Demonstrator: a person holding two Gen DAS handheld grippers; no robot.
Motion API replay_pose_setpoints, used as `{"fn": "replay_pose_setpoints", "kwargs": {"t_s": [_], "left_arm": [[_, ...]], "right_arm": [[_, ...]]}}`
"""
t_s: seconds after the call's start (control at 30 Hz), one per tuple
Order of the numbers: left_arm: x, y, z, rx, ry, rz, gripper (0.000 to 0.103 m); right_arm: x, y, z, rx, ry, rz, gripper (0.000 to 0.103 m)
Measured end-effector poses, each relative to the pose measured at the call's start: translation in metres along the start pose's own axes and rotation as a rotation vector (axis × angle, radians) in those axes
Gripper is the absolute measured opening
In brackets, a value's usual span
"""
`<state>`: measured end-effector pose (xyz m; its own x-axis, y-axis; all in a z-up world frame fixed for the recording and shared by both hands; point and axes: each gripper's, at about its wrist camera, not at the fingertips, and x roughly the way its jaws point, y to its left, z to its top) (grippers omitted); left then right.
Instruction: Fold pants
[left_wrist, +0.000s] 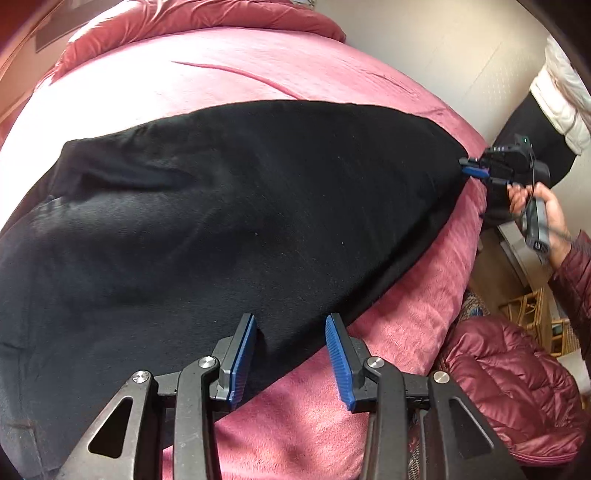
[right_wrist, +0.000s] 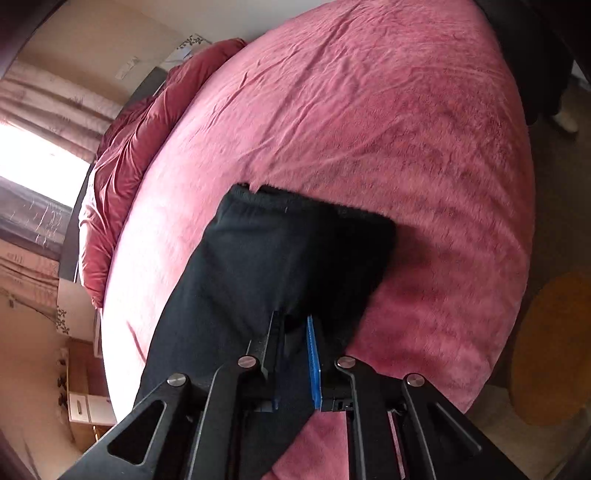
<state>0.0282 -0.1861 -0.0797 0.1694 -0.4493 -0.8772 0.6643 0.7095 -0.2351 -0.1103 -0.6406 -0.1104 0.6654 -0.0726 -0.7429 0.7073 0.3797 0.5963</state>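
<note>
Pants (left_wrist: 236, 206) lay flat, folded lengthwise, on bed (left_wrist: 413, 306). Left tool (left_wrist: 291, 354) stood released over near edge. Right tool (right_wrist: 295, 363) barely parted, astride cloth at far end; grip uncertain. Likely release after lengthwise fold; next, regrasp one end for crosswise fold.

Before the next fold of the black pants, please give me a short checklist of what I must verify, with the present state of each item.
1. Pants lie on the pink blanket: ok.
2. Left gripper jaws apart, near edge of the pants between them, not pinched: ok.
3. Right gripper has released the fabric: cannot tell; the jaws stand narrow with black fabric between them.
4. Fabric flat: not ok, creases near the far end.
5. Right hand free of the fabric: ok.
</note>
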Motion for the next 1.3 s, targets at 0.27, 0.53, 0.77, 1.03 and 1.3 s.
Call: {"fn": "replay_pose_setpoints", "kwargs": {"t_s": [0.27, 0.53, 0.77, 1.03, 1.3], "left_arm": [[0.009, 0.001, 0.000, 0.017, -0.006, -0.011, 0.035], [0.002, 0.009, 0.001, 0.023, -0.035, -0.010, 0.000], [-0.034, 0.016, -0.005, 0.009, -0.082, -0.126, 0.000], [-0.020, 0.022, -0.015, -0.023, -0.024, -0.152, 0.000], [-0.030, 0.040, -0.017, -0.154, -0.057, -0.181, 0.022]], "right_arm": [[0.002, -0.004, 0.024, 0.047, -0.022, -0.024, 0.024], [-0.023, 0.028, 0.036, -0.066, -0.068, -0.041, 0.009], [-0.043, 0.029, 0.035, -0.129, -0.079, -0.096, 0.008], [-0.020, -0.010, 0.022, -0.037, -0.026, -0.195, 0.008], [-0.034, 0.001, 0.022, -0.064, -0.015, -0.171, 0.031]]}}
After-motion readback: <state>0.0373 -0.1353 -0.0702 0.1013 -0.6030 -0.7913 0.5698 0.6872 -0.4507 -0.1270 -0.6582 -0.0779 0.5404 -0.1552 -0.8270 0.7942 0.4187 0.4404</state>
